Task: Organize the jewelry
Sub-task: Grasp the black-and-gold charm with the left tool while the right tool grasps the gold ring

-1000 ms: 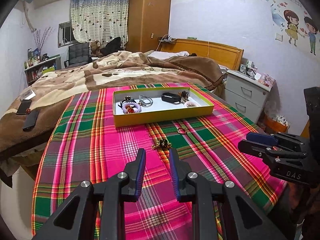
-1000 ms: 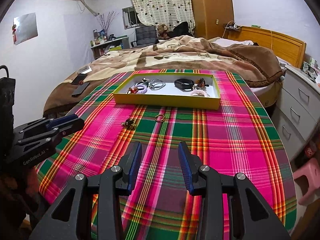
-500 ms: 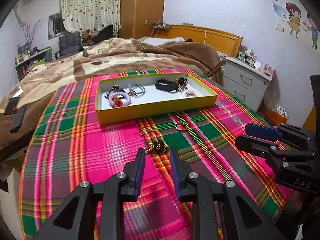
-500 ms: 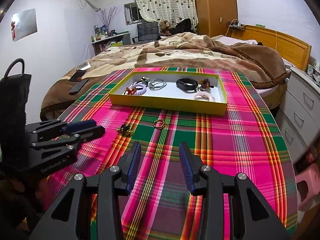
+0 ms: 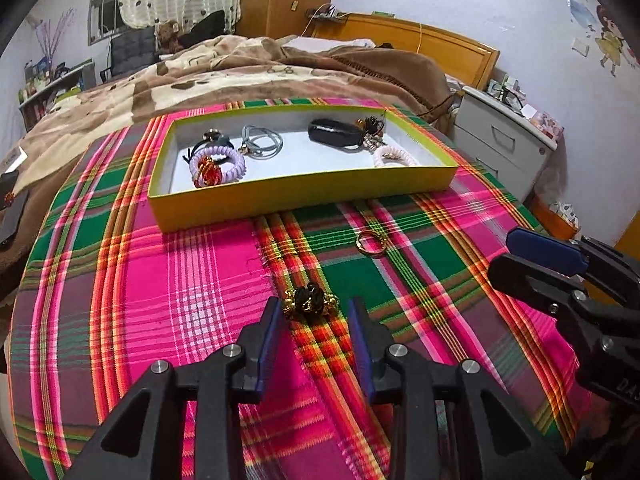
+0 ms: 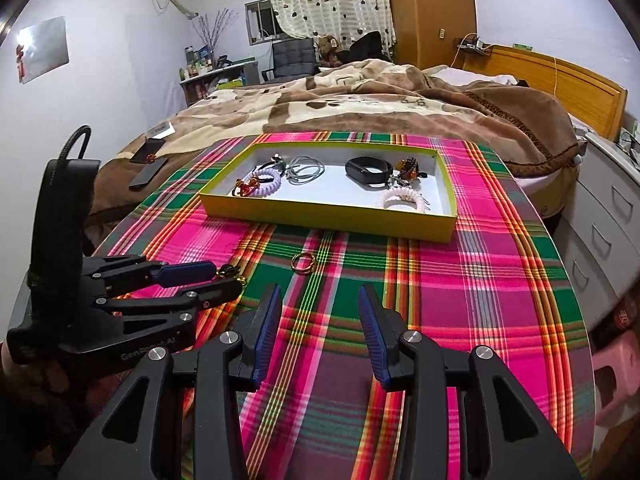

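A black-and-gold knotted ornament [image 5: 310, 301] lies on the plaid tablecloth, just between the tips of my open left gripper [image 5: 313, 313]; it is partly hidden behind that gripper in the right wrist view [image 6: 230, 272]. A gold ring [image 5: 371, 241] lies further on, near the yellow tray [image 5: 280, 200]; the ring also shows in the right wrist view [image 6: 303, 261]. The tray [image 6: 320, 220] holds hair ties, a black band, a lilac coil with red beads and a white bracelet. My right gripper [image 6: 319, 300] is open and empty above the cloth.
The round table with the plaid cloth [image 5: 160, 280] stands against a bed with a brown blanket [image 5: 240, 68]. White drawers [image 5: 500, 140] stand to the right. A phone [image 6: 148, 148] lies on the bed. A pink stool [image 6: 616, 364] sits low right.
My left gripper has moved forward and down, so the black-and-gold ornament now lies between its fingertips. The right gripper has moved forward a little. Both stay open.
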Demonstrator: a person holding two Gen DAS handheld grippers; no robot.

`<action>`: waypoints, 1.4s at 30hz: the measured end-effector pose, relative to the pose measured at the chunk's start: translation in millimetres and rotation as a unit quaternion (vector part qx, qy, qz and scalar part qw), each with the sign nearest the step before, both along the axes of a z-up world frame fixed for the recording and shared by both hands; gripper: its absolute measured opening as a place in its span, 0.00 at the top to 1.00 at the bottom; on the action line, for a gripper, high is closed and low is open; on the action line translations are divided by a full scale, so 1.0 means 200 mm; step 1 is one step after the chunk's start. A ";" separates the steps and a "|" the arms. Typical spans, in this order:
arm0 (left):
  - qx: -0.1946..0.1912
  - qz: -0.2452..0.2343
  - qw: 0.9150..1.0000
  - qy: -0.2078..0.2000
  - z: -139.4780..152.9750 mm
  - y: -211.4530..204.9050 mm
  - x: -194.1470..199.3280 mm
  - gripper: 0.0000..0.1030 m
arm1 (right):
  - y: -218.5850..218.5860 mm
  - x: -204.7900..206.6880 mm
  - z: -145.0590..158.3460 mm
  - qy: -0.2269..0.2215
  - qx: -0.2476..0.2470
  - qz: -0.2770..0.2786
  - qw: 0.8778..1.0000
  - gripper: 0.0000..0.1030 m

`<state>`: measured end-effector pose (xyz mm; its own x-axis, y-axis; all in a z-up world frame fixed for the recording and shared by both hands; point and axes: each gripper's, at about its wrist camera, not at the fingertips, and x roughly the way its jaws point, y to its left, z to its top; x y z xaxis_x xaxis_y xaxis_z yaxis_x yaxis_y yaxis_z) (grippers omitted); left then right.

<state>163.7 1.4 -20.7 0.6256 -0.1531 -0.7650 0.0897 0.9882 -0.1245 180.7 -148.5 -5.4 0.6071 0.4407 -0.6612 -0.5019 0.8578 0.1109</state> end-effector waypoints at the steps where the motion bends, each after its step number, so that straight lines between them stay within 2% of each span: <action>1: 0.001 0.001 1.000 -0.001 0.00 0.00 0.01 0.68 | 0.00 0.01 0.00 0.001 -0.001 0.000 1.000 0.61; 7: 0.018 0.005 1.000 -0.002 0.00 -0.01 0.02 0.71 | 0.02 0.04 -0.02 0.008 -0.004 0.005 1.000 0.61; 9: 0.012 0.005 1.000 -0.002 0.00 0.00 0.02 0.73 | 0.03 0.06 -0.02 0.010 -0.005 0.009 1.000 0.61; 10: 0.008 0.004 1.000 -0.003 0.00 0.01 0.02 0.78 | 0.04 0.06 -0.02 0.011 -0.006 0.011 1.000 0.61; 15: 0.005 0.003 1.000 -0.005 0.01 0.03 0.00 0.80 | 0.07 0.10 -0.04 0.021 -0.016 0.024 0.999 0.61; 16: 0.003 0.004 1.000 -0.006 0.01 0.04 0.00 0.83 | 0.09 0.11 -0.05 0.022 -0.021 0.029 0.999 0.61; 18: -0.003 0.004 1.000 -0.011 0.02 0.05 -0.01 0.99 | 0.11 0.13 -0.06 0.026 -0.025 0.034 0.999 0.61; 19: -0.005 0.005 1.000 -0.012 0.02 0.06 -0.02 1.00 | 0.13 0.14 -0.07 0.030 -0.028 0.037 0.998 0.61; 26: -0.043 0.004 0.999 -0.012 0.02 0.14 -0.03 0.99 | 0.20 0.20 -0.12 0.044 -0.037 0.046 0.997 0.61; 32: -0.052 0.009 0.999 -0.013 0.03 0.16 -0.03 1.00 | 0.25 0.24 -0.16 0.053 -0.049 0.053 0.996 0.60; 35: -0.055 0.009 0.998 -0.012 0.03 0.16 -0.03 0.91 | 0.27 0.26 -0.18 0.056 -0.053 0.055 0.995 0.60; 37: -0.063 0.010 0.998 -0.008 0.02 0.17 -0.02 0.73 | 0.29 0.27 -0.19 0.061 -0.055 0.054 0.995 0.60; 42: -0.070 0.016 0.997 0.002 0.00 0.17 0.00 0.71 | 0.30 0.30 -0.20 0.064 -0.063 0.048 0.995 0.61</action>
